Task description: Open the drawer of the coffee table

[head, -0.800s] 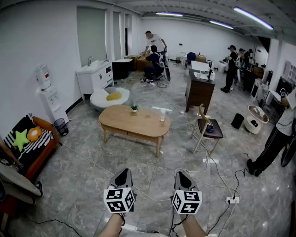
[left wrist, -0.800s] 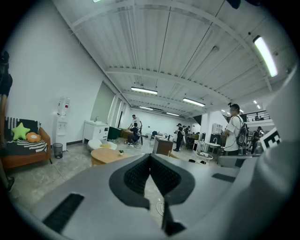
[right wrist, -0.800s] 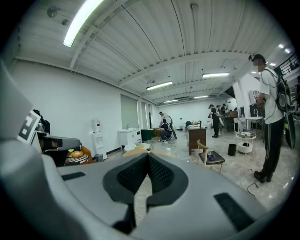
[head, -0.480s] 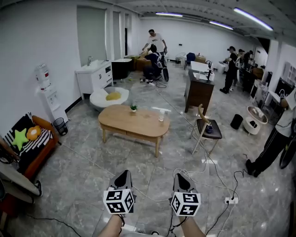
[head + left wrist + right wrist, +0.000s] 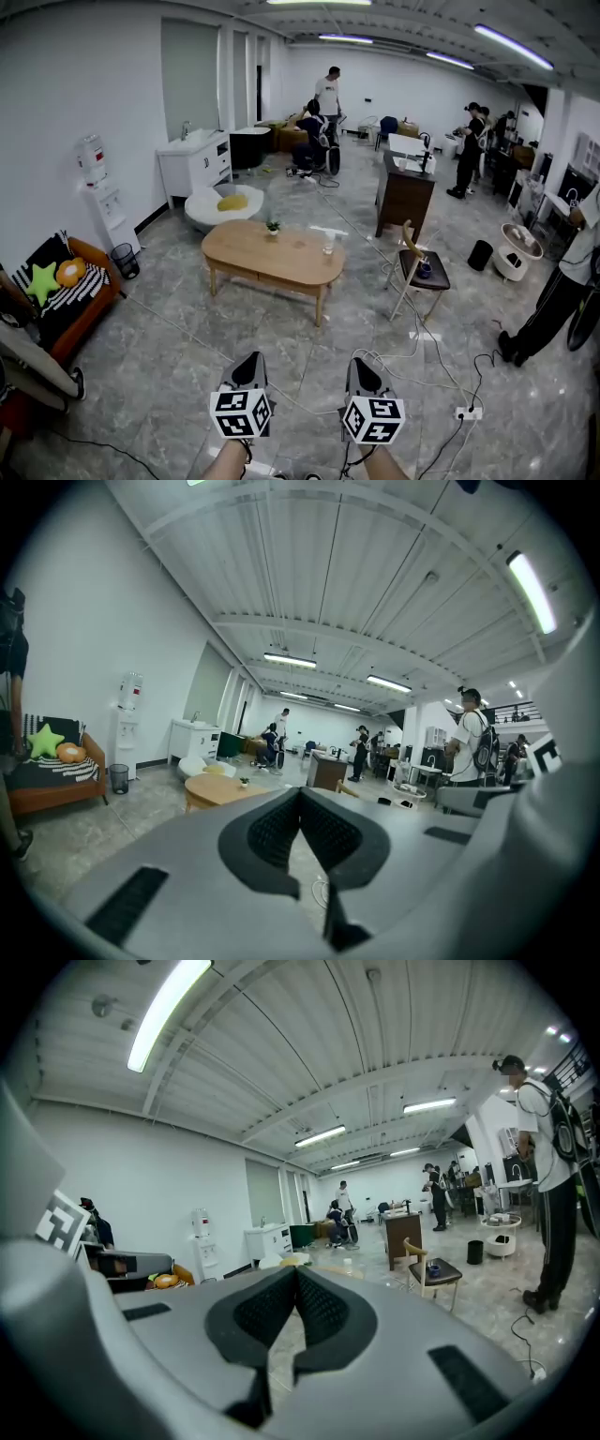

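Your left gripper (image 5: pixel 250 361) and right gripper (image 5: pixel 361 365) are both closed on nothing, so walk up to the coffee table's (image 5: pixel 272 255) near edge, then spread one for the drawer.

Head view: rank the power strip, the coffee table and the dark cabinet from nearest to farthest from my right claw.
1. power strip, just to the right of the right claw.
2. coffee table, ahead and slightly left.
3. dark cabinet, beyond the table, ahead and to the right.
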